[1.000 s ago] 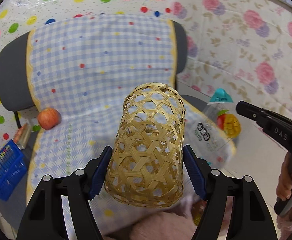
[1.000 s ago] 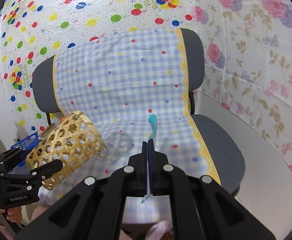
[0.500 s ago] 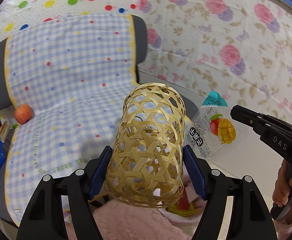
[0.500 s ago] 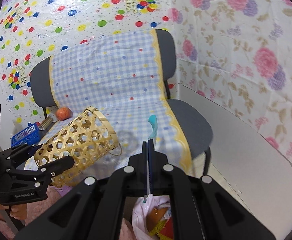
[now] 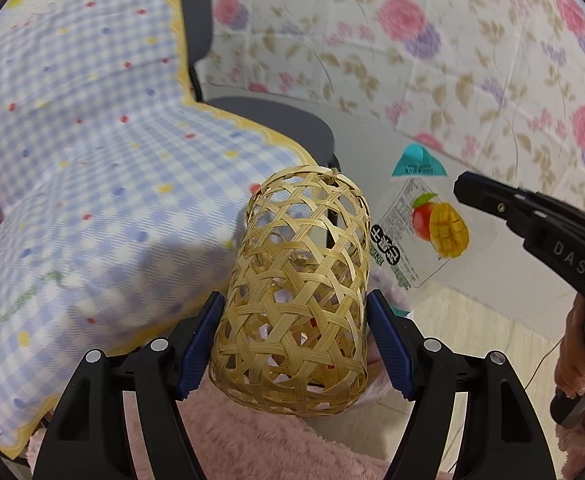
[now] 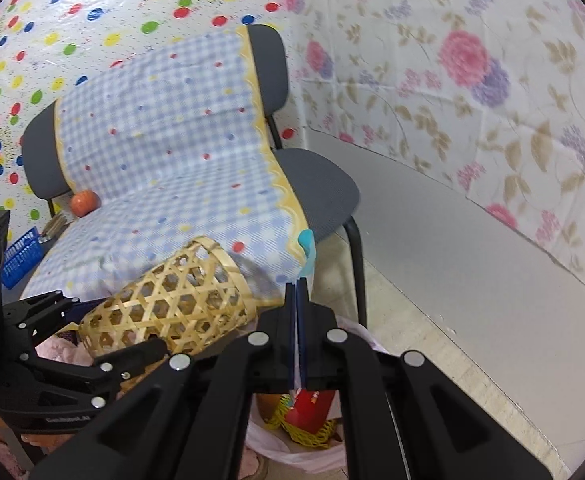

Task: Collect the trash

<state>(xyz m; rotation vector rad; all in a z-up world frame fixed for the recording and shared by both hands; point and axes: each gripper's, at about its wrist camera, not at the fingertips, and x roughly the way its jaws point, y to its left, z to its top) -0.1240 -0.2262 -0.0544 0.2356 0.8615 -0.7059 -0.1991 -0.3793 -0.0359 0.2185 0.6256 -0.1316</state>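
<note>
My left gripper (image 5: pixel 292 312) is shut on a woven bamboo basket (image 5: pixel 300 280), its blue pads pressed on both sides of the basket's wall. The basket's mouth faces away from the camera, and in the right wrist view the basket (image 6: pixel 172 304) lies tilted beside the chair's front edge. My right gripper (image 6: pixel 296 284) is shut on a clear mango snack packet (image 5: pixel 424 232) with a teal top; seen edge-on, only its teal tip (image 6: pixel 307 248) shows. Below the right gripper a white plastic trash bag (image 6: pixel 292 456) stands open, with a red item and yellow netting inside.
A grey chair (image 6: pixel 324 184) draped with a blue checked cloth (image 6: pixel 164 140) fills the left. An orange fruit (image 6: pixel 84 202) lies at the seat's back and a blue crate (image 6: pixel 20 256) sits beside it. Floral sheeting (image 6: pixel 472 60) covers the wall; pale floor (image 6: pixel 432 340) lies to the right.
Both grippers have swung right and down, from over the seat to the chair's front right corner. The trash bag has come into view under the right gripper. Neither grip has changed.
</note>
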